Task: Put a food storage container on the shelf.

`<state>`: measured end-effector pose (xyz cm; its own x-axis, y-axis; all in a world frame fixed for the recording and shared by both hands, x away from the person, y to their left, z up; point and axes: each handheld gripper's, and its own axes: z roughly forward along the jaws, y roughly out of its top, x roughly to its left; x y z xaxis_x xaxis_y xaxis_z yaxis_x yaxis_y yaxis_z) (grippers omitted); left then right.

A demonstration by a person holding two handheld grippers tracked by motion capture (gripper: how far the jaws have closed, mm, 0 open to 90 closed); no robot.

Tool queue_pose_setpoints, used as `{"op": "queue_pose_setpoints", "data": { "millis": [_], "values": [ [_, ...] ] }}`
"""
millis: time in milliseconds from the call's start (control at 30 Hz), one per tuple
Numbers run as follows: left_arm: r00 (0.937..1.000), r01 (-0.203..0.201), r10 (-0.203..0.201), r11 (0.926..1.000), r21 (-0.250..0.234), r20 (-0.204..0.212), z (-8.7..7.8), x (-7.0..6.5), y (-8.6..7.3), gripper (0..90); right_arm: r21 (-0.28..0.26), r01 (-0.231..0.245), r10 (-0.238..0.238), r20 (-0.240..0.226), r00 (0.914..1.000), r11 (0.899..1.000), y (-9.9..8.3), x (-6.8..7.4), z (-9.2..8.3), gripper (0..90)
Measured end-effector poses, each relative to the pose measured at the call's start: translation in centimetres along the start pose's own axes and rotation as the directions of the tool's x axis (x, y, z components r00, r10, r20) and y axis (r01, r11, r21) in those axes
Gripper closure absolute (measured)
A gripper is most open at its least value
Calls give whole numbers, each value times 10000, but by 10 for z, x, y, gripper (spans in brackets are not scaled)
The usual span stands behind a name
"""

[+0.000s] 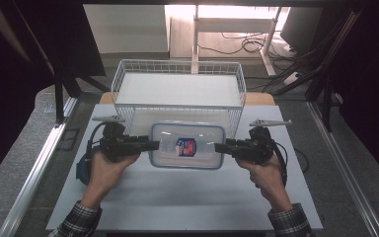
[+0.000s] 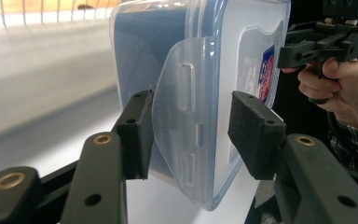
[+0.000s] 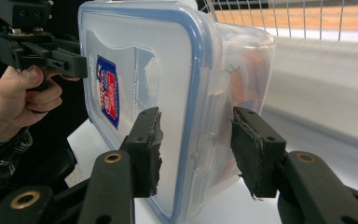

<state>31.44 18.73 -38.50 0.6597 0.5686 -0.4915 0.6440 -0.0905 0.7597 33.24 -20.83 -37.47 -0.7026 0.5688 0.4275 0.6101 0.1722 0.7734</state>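
Clear plastic container (image 1: 187, 146), with a blue-edged lid and a red-and-blue label (image 1: 185, 147) on top, sits between the two grippers, just in front of the white wire basket (image 1: 178, 89) above the white table (image 1: 177, 197). At its left short end the left gripper (image 1: 148, 144) has its jaws around the side clasp; in the left gripper view one pad (image 2: 137, 135) lies against the flap (image 2: 179, 121), while the other stands just beside the lid with a small gap, so whether it truly clamps cannot be told. At the right short end the right gripper (image 1: 220, 147) straddles the lid's rim, one pad (image 3: 147, 151) touching the lid face, the other near the body wall; its grip likewise cannot be told.
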Motion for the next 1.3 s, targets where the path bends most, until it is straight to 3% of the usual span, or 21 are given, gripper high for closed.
{"op": "queue_pose_setpoints", "data": {
  "millis": [400,433,767,1300],
  "values": [
    [10000,26,-25,9982,-600,14,-16,13,49,512,-261,532,-530,95,9986,9982,59,2,6,531],
    [10000,5,-6,9978,-657,-20,-17,16,58,512,-300,517,-515,80,9986,9982,69,1,7,530],
    [9997,230,-234,9956,-913,-38,-18,34,96,511,-423,506,-502,108,9987,9978,113,-12,17,530],
    [9979,641,-621,9902,-1238,196,-8,62,134,512,-592,440,-413,471,9980,9973,155,-29,27,523]
  ]
}}
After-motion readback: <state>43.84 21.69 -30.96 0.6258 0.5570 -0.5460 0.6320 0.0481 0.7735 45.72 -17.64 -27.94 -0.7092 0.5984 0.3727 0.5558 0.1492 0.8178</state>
